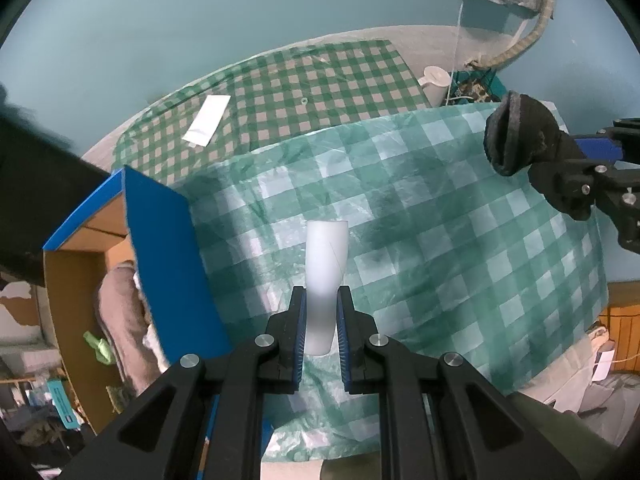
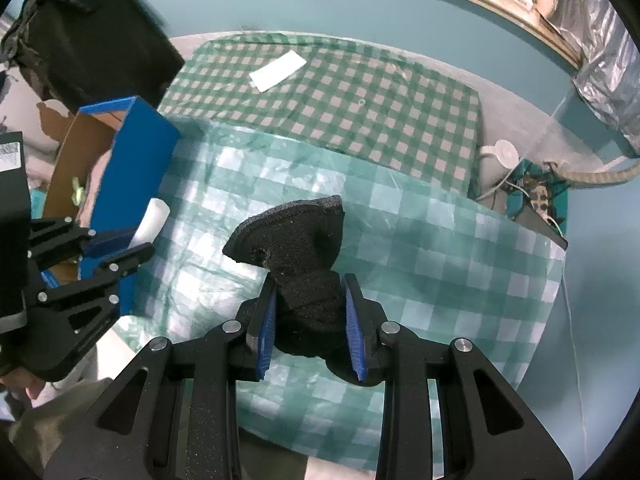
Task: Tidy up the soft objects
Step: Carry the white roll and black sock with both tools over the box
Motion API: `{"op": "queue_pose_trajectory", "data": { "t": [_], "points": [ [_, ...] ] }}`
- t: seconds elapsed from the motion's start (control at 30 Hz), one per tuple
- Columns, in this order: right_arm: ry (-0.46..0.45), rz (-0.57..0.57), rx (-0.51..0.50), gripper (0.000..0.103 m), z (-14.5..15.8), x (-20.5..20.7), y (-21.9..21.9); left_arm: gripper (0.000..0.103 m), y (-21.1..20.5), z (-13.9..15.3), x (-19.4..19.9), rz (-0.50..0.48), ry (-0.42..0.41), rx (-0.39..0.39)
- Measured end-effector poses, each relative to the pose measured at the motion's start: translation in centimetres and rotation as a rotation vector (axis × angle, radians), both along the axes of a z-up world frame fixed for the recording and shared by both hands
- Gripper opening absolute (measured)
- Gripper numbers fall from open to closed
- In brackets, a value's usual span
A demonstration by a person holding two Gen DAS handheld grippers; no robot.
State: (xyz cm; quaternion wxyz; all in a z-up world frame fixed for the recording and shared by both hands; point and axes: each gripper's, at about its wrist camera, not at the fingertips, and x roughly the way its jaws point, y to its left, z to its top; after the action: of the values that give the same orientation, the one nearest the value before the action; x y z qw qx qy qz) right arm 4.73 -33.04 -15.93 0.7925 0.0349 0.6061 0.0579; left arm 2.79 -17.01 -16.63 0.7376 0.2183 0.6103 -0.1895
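My left gripper (image 1: 321, 300) is shut on a white soft tube-shaped piece (image 1: 325, 264), held above the green checked plastic sheet (image 1: 440, 240). From the right wrist view the same white piece (image 2: 152, 220) pokes out of the left gripper (image 2: 138, 242) beside the box. My right gripper (image 2: 310, 292) is shut on a bunched black sock (image 2: 296, 240), lifted over the sheet (image 2: 420, 240). In the left wrist view the black sock (image 1: 520, 136) and right gripper (image 1: 560, 160) hang at the right edge.
A blue cardboard box (image 1: 160, 232) with open flaps stands at the left, holding a beige towel (image 1: 120, 320) and other cloth. A white flat packet (image 1: 208, 120) lies on the checked cloth (image 1: 320, 92) behind. A white jug (image 1: 434, 80) and cables sit far right.
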Motion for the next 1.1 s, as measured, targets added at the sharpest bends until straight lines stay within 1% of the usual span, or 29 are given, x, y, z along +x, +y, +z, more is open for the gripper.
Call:
{"op": "queue_pose_trajectory", "data": {
  "t": [0.23,0.5,0.83,1.1],
  "points": [
    [-0.023,0.013,0.009,0.031,2.0,-0.3,1.6,0.014,1.4,2.1,-0.5,0.038,-0.016,-0.012],
    [-0.041,0.039,0.024,0.031,3.6,-0.2,4.0,0.014,3.6,4.1,-0.9,0.083,-0.026,-0.026],
    [-0.049,0.102,0.034,0.031,4.5,0.5,8.0,0.014,7.6,5.1,-1.1,0.161,-0.028,-0.031],
    [-0.039,0.158,0.041,0.031,4.1,1.4,11.5,0.014,11.1,5.2,-0.7,0.227,-0.025,-0.029]
  ]
}}
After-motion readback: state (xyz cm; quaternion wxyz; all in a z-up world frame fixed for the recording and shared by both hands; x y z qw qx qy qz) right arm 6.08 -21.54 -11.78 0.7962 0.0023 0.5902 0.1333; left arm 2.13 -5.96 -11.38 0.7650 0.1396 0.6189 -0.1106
